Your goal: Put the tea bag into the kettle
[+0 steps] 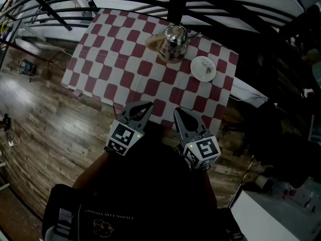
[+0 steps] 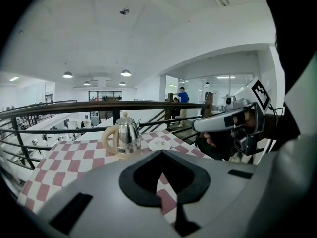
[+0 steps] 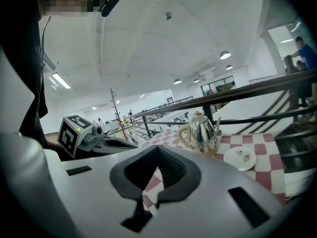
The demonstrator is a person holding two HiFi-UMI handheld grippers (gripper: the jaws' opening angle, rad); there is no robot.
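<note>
No legible text, number or brand was made out. A line of pale lettering on the dark fabric low in the head view was too blurred to be read; only coded square patterns were borne by the left gripper and the right gripper

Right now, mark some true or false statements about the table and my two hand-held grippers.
1. The kettle stands on the checkered tablecloth. True.
2. The left hand-held gripper grips the kettle's handle. False: it is shut on nothing, at the cloth's near edge, far from the kettle.
3. A white saucer lies beside the kettle. True.
4. The right hand-held gripper has its jaws wide open. False: they are shut, with nothing between them.
</note>
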